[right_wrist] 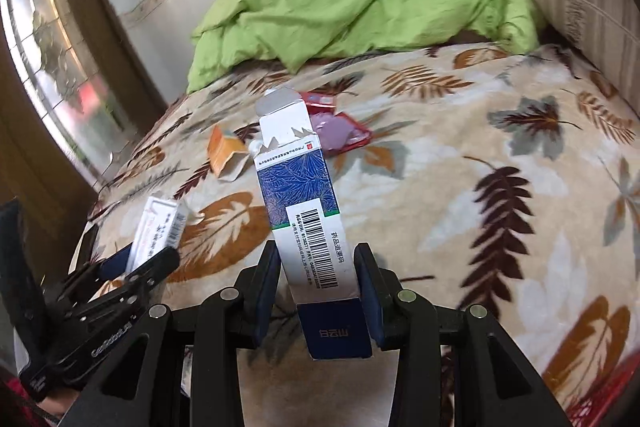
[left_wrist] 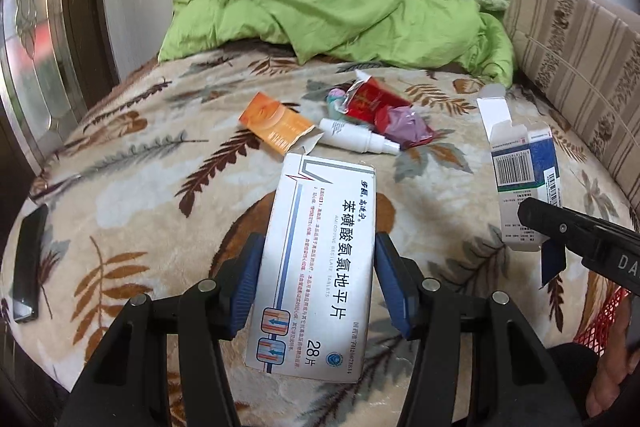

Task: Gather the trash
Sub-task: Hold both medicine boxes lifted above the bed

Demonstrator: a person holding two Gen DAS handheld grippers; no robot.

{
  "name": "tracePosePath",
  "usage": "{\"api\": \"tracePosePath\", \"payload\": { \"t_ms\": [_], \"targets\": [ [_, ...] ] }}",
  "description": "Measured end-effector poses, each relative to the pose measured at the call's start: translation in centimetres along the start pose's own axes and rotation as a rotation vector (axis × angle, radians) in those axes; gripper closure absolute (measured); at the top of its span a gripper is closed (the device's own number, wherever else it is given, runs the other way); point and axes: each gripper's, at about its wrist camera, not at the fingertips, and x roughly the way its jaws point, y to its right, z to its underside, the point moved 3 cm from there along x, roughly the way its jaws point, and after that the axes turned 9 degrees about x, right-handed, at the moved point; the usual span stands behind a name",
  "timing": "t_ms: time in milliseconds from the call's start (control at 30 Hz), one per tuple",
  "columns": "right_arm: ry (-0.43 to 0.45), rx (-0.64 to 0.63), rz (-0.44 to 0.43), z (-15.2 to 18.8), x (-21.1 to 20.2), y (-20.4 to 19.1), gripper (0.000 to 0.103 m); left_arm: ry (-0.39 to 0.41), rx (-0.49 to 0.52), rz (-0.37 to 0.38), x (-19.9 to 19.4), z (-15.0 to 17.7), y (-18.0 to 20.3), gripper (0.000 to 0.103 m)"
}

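Cardboard first, from the left wrist view: white tablet box (left_wrist: 316, 267) clamped flat between the blue pads of the left tool (left_wrist: 316, 279), lifted clear of the leaf-print blanket (left_wrist: 120, 155) on the bed. Up at twelve o'clock from that box, more litter not yet gathered: orange carton (left_wrist: 276, 125) with a torn end, white spray bottle (left_wrist: 356, 138) just beside it, red packet (left_wrist: 370, 99) and crumpled purple wrapper (left_wrist: 406, 125) touching one another. Over at three o'clock, blue-and-white carton (left_wrist: 524, 183) with its flap open, held near its lower end by the right tool (left_wrist: 560, 227), only partly in frame. Dark flat object (left_wrist: 28, 259) at nine o'clock near the bed edge, too unclear to name. Red mesh (left_wrist: 604, 311) at four o'clock, possibly the collecting bag, though not certain. Then the right wrist view: right tool (right_wrist: 318, 291) closed on the blue-and-white carton (right_wrist: 304, 211), pads pressing both sides, box standing upright and pointing to twelve o'clock. Left tool (right_wrist: 148, 259) at nine o'clock, gripping the white tablet box (right_wrist: 154, 227). Orange carton (right_wrist: 225, 151) and purple wrapper (right_wrist: 340, 131) beyond at eleven and twelve o'clock, lying on the blanket (right_wrist: 480, 147). Judged from this: two pieces picked up but not yet deposited, at least four left on the bed; roughly early to midway.
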Motion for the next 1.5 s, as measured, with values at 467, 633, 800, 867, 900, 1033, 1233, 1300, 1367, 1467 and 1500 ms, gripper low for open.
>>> {"api": "tracePosePath", "payload": {
  "t_ms": [467,633,800,867,900,1033,1233,1300,1367,1467,1500],
  "targets": [
    [0.002,0.041,0.020,0.9,-0.6,0.9,0.063,0.008,0.056,-0.062,-1.3,0.4,1.1,0.049],
    [0.009,0.043,0.031,0.9,-0.8,1.0,0.063,0.004,0.061,-0.066,-1.3,0.5,1.1,0.049],
    [0.017,0.026,0.041,0.9,-0.9,0.8,0.063,0.003,0.061,-0.066,-1.3,0.6,1.1,0.049],
    [0.015,0.027,0.042,0.9,-0.9,0.8,0.063,0.003,0.060,-0.068,-1.3,0.6,1.2,0.049],
    [0.015,0.028,0.043,0.9,-0.9,0.8,0.063,0.001,0.059,-0.067,-1.3,0.6,1.2,0.049],
    [0.015,0.026,0.044,1.0,-1.0,0.7,0.063,-0.007,0.061,-0.066,-1.1,0.9,1.0,0.049],
    [0.015,0.028,0.043,0.9,-0.9,0.7,0.063,-0.012,0.064,-0.064,-1.0,1.2,1.0,0.049],
    [0.014,0.027,0.043,1.0,-1.0,0.7,0.063,-0.014,0.064,-0.064,-1.0,1.1,1.0,0.049],
    [0.014,0.027,0.043,1.0,-0.9,0.7,0.063,-0.014,0.064,-0.064,-0.9,1.1,1.0,0.049],
    [0.015,0.028,0.043,1.0,-0.9,0.7,0.063,-0.014,0.064,-0.063,-0.9,1.1,1.0,0.049],
    [0.014,0.028,0.043,1.0,-0.9,0.7,0.063,-0.015,0.064,-0.063,-0.9,1.2,1.0,0.049]
  ]
}}
